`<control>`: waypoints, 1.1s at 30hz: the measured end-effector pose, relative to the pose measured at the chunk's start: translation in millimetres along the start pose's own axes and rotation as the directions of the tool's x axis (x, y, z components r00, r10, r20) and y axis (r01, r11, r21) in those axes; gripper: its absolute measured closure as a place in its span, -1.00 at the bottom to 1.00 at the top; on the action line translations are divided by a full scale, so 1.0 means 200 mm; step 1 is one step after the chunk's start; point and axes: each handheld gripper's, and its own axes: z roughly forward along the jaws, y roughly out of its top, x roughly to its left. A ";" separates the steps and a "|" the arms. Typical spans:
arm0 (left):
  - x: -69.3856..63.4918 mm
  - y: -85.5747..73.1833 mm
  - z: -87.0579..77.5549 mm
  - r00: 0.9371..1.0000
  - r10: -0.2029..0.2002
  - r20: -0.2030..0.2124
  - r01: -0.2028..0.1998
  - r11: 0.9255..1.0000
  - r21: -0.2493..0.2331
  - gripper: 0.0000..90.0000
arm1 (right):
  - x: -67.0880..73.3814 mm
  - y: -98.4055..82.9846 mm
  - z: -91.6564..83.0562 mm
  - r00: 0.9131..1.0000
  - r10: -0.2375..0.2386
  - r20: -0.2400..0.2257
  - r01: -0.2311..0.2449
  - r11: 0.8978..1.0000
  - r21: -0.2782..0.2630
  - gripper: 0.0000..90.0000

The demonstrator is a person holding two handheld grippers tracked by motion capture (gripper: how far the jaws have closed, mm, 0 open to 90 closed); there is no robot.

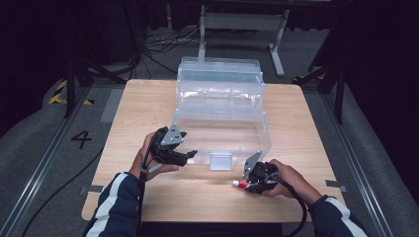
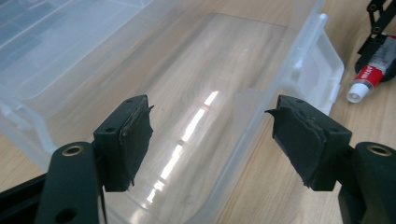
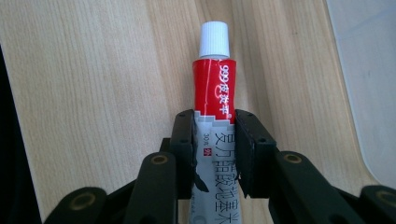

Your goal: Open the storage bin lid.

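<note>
- While the right gripper (image 3: pixel 214 140) clamps it from both sides, the tube (image 3: pixel 214 88) lies between the pads, its ribbed white cap pointing to twelve o'clock in the right gripper view, its band glossy red with white lettering, its lower body grey with dark print.
- In the high view the tube (image 1: pixel 239 183) sits low over the table near the front edge, cap toward nine o'clock, just off the front right corner of the box.
- The right gripper (image 1: pixel 247 184) is matte black with brass-ringed pivots; its rubbery pads press flat on the tube's soft sides.
- The left gripper (image 2: pixel 212 135) stands with its jaws wide apart and nothing between them; its pads (image 2: pixel 135 135) are worn black rubber with ragged, peeling edges.
- In the high view the left gripper (image 1: pixel 190 154) hovers at the box's front left corner, at about nine o'clock of the right one.
- The box (image 1: pixel 222 84) is clear, smooth plastic, rectangular with rounded corners, its hinged lid thrown back toward twelve o'clock; a small frosted latch (image 1: pixel 220 161) hangs at the front wall.
- The table (image 1: pixel 148 98) is pale wood-grain laminate, rectangular with softened corners.
- Dark striped sleeves (image 1: pixel 116 202) enter at six o'clock.
</note>
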 end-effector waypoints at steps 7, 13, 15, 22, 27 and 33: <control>0.00 -0.03 -0.10 0.999 -0.017 -0.031 0.016 1.000 -0.019 -0.49 | 0.00 -0.01 0.00 1.000 -0.006 -0.002 0.006 1.000 0.003 0.57; -0.02 -0.08 -0.19 0.998 -0.022 -0.056 0.021 1.000 -0.010 -0.54 | -0.01 -0.01 0.00 1.000 -0.010 -0.008 0.010 1.000 -0.004 0.58; -0.03 -0.10 -0.20 0.998 -0.014 -0.062 0.015 1.000 0.003 -0.56 | -0.01 -0.01 0.00 1.000 -0.004 -0.003 0.004 1.000 -0.003 0.58; -0.06 -0.21 -0.23 0.995 0.009 -0.097 -0.005 0.999 0.051 -0.54 | -0.01 -0.02 0.00 1.000 0.015 0.003 -0.015 1.000 -0.015 0.58; -0.06 -0.30 -0.21 0.998 0.008 -0.069 0.000 0.994 0.110 -0.55 | -0.01 -0.02 0.00 1.000 0.028 0.009 -0.028 0.999 -0.016 0.58; -0.05 -0.46 -0.17 0.999 -0.031 -0.016 0.033 0.985 0.172 -0.55 | -0.02 -0.04 -0.01 0.999 0.025 0.025 -0.025 1.000 -0.015 0.58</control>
